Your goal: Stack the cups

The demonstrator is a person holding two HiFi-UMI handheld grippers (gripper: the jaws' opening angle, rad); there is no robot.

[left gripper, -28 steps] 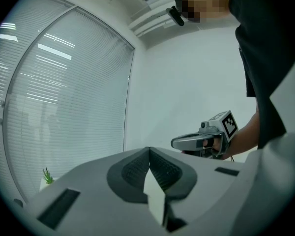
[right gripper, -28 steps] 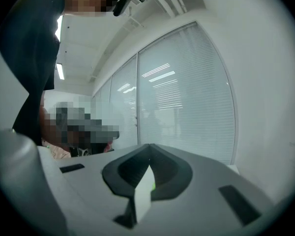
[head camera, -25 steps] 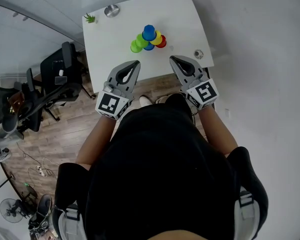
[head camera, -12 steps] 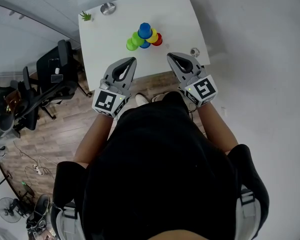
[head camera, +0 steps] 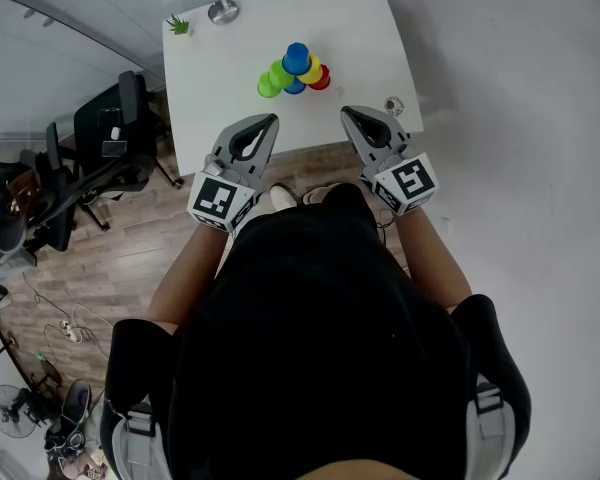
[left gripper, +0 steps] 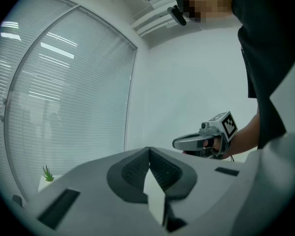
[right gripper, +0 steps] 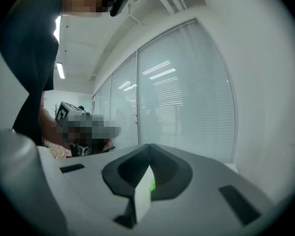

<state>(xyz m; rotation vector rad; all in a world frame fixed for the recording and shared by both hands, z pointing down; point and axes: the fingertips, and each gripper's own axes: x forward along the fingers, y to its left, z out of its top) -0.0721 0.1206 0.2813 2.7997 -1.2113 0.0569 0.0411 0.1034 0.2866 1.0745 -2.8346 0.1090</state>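
Your white table carries a tight cluster of green, blue, yellow and red cups, with one blue cup raised on top. At its far left corner you have a small green plant near a round grey disc. A small round object sits by the near right corner.

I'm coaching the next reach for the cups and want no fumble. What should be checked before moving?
1. Left gripper empty: ok, jaws together on nothing.
2. Right gripper empty: ok, likewise.
3. Jaws open for a grasp: not ok, both shut.
4. Cups in sight on the table: ok, clustered, blue cup on top.
5. Grippers apart from cups: ok, both by the near edge.
6. Cluster stable: cannot tell.
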